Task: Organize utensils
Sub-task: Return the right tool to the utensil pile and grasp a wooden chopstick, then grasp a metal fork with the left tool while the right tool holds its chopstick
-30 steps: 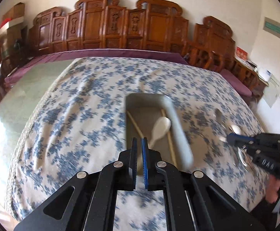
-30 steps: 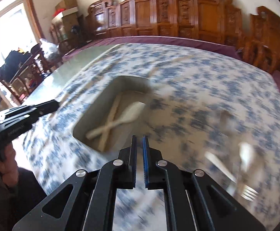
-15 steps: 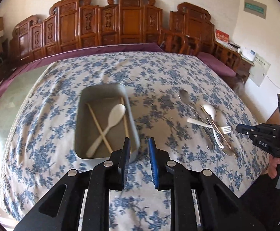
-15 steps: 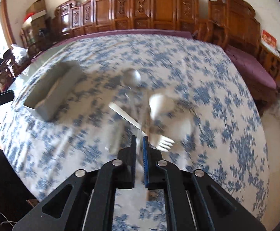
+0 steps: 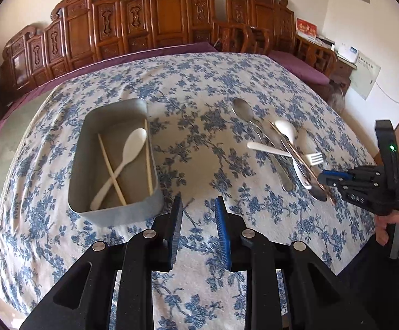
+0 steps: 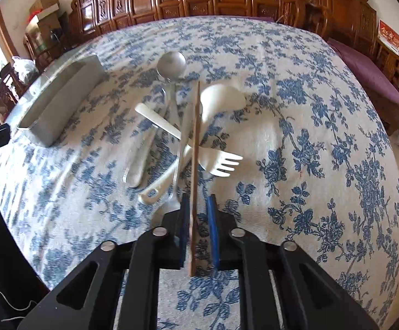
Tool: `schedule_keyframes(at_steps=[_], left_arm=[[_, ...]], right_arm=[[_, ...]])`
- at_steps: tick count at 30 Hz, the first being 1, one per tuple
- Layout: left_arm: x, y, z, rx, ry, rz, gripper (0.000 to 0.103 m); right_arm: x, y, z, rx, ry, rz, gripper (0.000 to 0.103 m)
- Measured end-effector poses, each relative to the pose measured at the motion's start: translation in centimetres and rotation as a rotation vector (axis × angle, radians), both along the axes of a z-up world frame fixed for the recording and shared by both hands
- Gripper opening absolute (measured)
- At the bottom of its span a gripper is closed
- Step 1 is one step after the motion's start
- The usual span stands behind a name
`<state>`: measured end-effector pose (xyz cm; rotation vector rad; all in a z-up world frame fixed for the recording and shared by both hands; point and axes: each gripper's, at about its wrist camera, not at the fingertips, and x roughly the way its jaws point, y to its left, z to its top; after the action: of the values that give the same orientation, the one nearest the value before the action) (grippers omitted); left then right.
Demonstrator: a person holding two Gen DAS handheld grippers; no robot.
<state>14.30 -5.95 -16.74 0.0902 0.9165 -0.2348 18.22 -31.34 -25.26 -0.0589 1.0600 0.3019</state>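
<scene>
A grey metal tray [image 5: 111,209] sits on the floral tablecloth and holds a white spoon [image 5: 128,154] and two wooden chopsticks [image 5: 111,169]. To its right lies a pile of utensils: a metal spoon [image 6: 172,63], a white spoon [image 6: 221,97], a white fork [image 6: 221,162] and a brown chopstick [image 6: 195,148]. My right gripper [image 6: 198,206] is open at the near end of the pile, with the brown chopstick running between its fingers. My left gripper [image 5: 198,206] is open and empty, just in front of the tray's near right corner.
The tablecloth [image 5: 199,88] covers a large table that drops off at the right edge [image 5: 359,143]. Carved wooden chairs [image 5: 166,19] line the far wall. The tray also shows at the left of the right wrist view [image 6: 59,104].
Both grippers have opened from shut. The right gripper swung from the tray to the utensil pile and now straddles the brown chopstick. The left view shifted right and pulled back from the tray.
</scene>
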Motion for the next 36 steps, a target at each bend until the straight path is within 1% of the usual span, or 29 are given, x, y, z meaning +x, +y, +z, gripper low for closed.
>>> schedule_keyframes(at_steps=[3, 4, 5, 7, 9, 14, 17, 20, 22, 23, 25, 28, 33, 36], left_arm=[[-0.3, -0.5, -0.1, 0.008, 0.004, -0.007, 0.023], [-0.5, -0.7, -0.1, 0.010, 0.006, -0.008, 0.023], [-0.6, -0.9, -0.2, 0.011, 0.009, -0.010, 0.023], [-0.8, -1.2, -0.2, 0.013, 0.014, -0.012, 0.023], [-1.0, -1.7, -0.3, 0.017, 0.020, -0.019, 0.023], [-1.4, -3.6, -0.2, 0.018, 0.024, -0.050, 0.023], [-1.3, -5.3, -0.2, 0.009, 0.028, -0.077, 0.023], [-1.0, -7.0, -0.4, 0.000, 0.033, -0.097, 0.023], [-0.8, -8.3, -0.7, -0.003, 0.039, -0.112, 0.024], [-0.6, -8.7, -0.8, -0.001, 0.042, -0.118, 0.027], [-0.5, -9.9, -1.2, 0.004, 0.049, -0.131, 0.029], [-0.3, -11.5, -1.7, 0.017, 0.061, -0.148, 0.029], [0.3, -13.8, -2.8, 0.013, 0.086, -0.149, 0.029], [0.2, -15.5, -3.2, 0.027, 0.076, -0.165, 0.029]], right_arm=[[0.4, 0.4, -0.4, -0.025, 0.014, 0.017, 0.012], [0.4, 0.5, -0.5, -0.030, 0.014, 0.021, 0.008], [0.5, 0.6, -0.6, -0.038, 0.012, 0.024, 0.006], [0.6, 0.5, -0.5, -0.029, 0.019, 0.026, 0.006], [0.2, 0.3, -0.2, -0.023, 0.008, 0.023, 0.006], [-1.8, -0.9, 2.5, 0.018, -0.042, 0.005, 0.006], [-3.7, -1.8, 4.4, 0.050, -0.077, -0.015, 0.006], [-4.8, -2.3, 5.4, 0.056, -0.100, -0.017, 0.006], [-5.2, -2.7, 6.0, 0.056, -0.118, -0.022, 0.006], [-5.3, -3.0, 6.2, 0.060, -0.126, -0.024, 0.006], [-5.1, -3.4, 6.4, 0.062, -0.133, -0.030, 0.006], [-5.1, -4.4, 6.9, 0.077, -0.145, -0.045, 0.006], [-4.9, -7.0, 7.9, 0.119, -0.169, -0.090, 0.006], [-4.7, -8.1, 7.9, 0.130, -0.168, -0.111, 0.006]])
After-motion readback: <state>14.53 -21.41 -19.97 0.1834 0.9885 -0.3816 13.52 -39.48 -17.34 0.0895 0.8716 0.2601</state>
